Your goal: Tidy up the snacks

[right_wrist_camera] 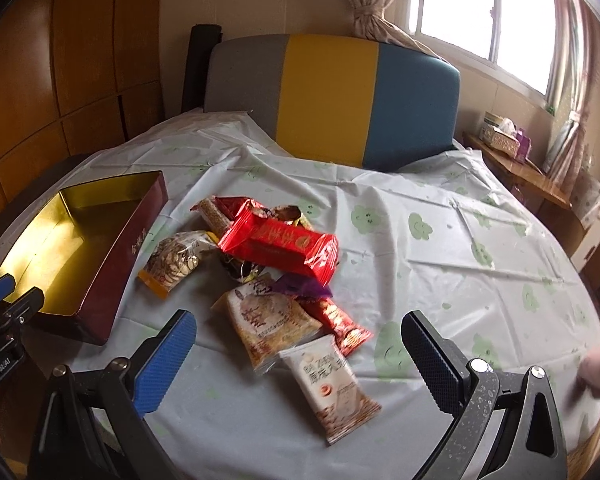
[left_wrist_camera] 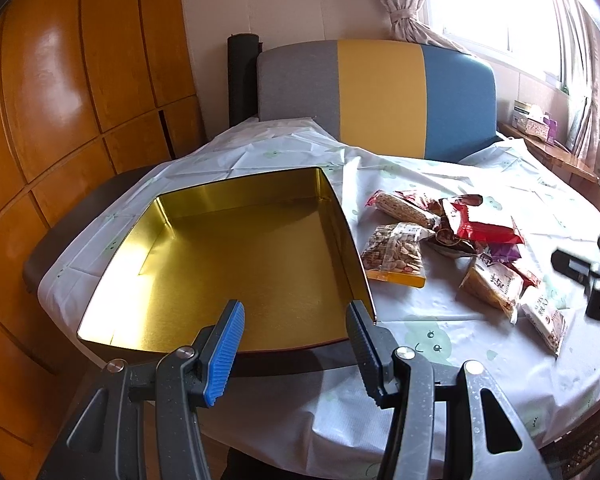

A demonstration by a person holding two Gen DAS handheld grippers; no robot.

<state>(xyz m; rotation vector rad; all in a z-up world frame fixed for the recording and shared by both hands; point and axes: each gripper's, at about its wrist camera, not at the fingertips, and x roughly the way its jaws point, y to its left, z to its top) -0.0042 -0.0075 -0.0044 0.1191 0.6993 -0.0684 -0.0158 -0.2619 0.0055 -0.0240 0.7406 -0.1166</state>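
Observation:
An empty tin box, gold inside (left_wrist_camera: 236, 256) and dark red outside (right_wrist_camera: 112, 264), sits at the table's left. A pile of snack packets lies to its right: a red packet (right_wrist_camera: 280, 246), a nut bag (right_wrist_camera: 172, 260), a beige packet (right_wrist_camera: 268, 320), a white packet (right_wrist_camera: 332, 384); the pile also shows in the left wrist view (left_wrist_camera: 452, 240). My left gripper (left_wrist_camera: 296, 340) is open and empty at the box's near edge. My right gripper (right_wrist_camera: 300, 360) is open and empty, with the white packet between its fingers.
A white cloth with green prints (right_wrist_camera: 460, 260) covers the round table. A grey, yellow and blue chair back (right_wrist_camera: 332, 92) stands at the far side. A wooden cabinet (left_wrist_camera: 60, 120) is on the left, a side shelf with a tissue box (right_wrist_camera: 500, 132) on the right.

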